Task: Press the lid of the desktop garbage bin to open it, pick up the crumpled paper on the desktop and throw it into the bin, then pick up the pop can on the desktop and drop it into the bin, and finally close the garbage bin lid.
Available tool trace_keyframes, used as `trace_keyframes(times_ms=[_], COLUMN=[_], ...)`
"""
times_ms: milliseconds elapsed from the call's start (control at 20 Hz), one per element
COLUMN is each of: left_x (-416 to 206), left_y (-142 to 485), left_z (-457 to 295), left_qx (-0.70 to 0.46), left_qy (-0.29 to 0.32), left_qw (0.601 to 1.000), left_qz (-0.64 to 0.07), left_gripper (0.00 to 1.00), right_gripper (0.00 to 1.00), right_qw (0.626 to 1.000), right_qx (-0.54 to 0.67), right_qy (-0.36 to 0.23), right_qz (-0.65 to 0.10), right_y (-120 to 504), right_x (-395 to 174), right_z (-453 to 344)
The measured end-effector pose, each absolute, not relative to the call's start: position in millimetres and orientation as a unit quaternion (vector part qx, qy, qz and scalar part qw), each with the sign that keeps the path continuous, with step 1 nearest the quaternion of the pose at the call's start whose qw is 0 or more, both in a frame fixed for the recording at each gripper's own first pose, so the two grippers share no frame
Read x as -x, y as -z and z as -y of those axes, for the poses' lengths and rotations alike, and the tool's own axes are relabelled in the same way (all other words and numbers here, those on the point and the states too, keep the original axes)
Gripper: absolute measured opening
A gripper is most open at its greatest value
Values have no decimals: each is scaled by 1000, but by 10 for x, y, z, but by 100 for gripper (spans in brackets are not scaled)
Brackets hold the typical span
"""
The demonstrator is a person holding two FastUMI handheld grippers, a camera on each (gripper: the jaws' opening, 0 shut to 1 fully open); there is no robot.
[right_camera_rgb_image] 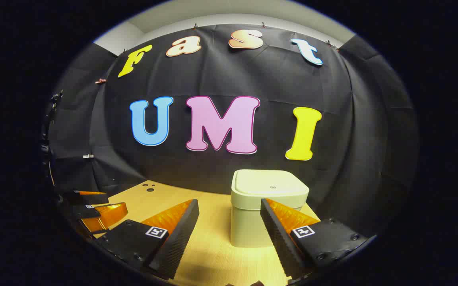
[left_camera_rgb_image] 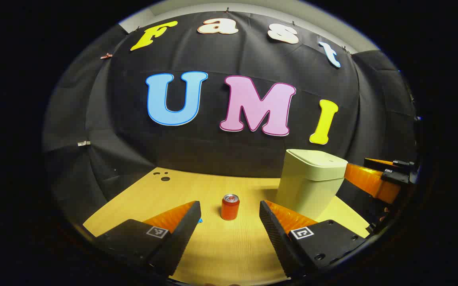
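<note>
A red pop can point(left_camera_rgb_image: 230, 208) stands upright on the wooden table point(left_camera_rgb_image: 221, 254), straight ahead of my left gripper point(left_camera_rgb_image: 229, 204). That gripper is open with nothing between its fingers, and the can is a little beyond the tips. The pale green bin point(left_camera_rgb_image: 310, 182) stands to the can's right with its lid point(right_camera_rgb_image: 270, 186) down. My right gripper point(right_camera_rgb_image: 229, 203) is open and empty, and faces the bin point(right_camera_rgb_image: 253, 222) from close by. A small blue bit point(left_camera_rgb_image: 200, 220) peeks out beside the left gripper's left finger.
The right gripper point(left_camera_rgb_image: 372, 178) shows past the bin at the right edge of the left gripper view. The left gripper point(right_camera_rgb_image: 98, 208) shows low at the left of the right gripper view. Small holes point(left_camera_rgb_image: 163, 177) mark the table's far left corner. Black cloth walls the table in.
</note>
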State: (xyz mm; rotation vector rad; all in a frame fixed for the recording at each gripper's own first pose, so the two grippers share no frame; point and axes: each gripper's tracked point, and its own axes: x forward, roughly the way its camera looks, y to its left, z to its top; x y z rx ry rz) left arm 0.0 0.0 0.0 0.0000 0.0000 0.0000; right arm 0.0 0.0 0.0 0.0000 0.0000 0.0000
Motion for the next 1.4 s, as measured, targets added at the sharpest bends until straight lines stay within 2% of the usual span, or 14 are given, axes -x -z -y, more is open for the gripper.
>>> trace_keyframes(times_ms=[450, 1400], left_x=[-117, -181], left_y=[63, 150], left_z=[44, -82], left_qx=[-14, -20], left_qy=[9, -8], left_qw=[1000, 1000], left_qz=[-12, -22], left_gripper=[96, 96], right_gripper=[98, 97], right_qw=[999, 1000], right_qx=[-10, -2], right_qy=[21, 5], right_qz=[-25, -31], right_y=[165, 139], right_x=[-30, -113], right_z=[154, 72])
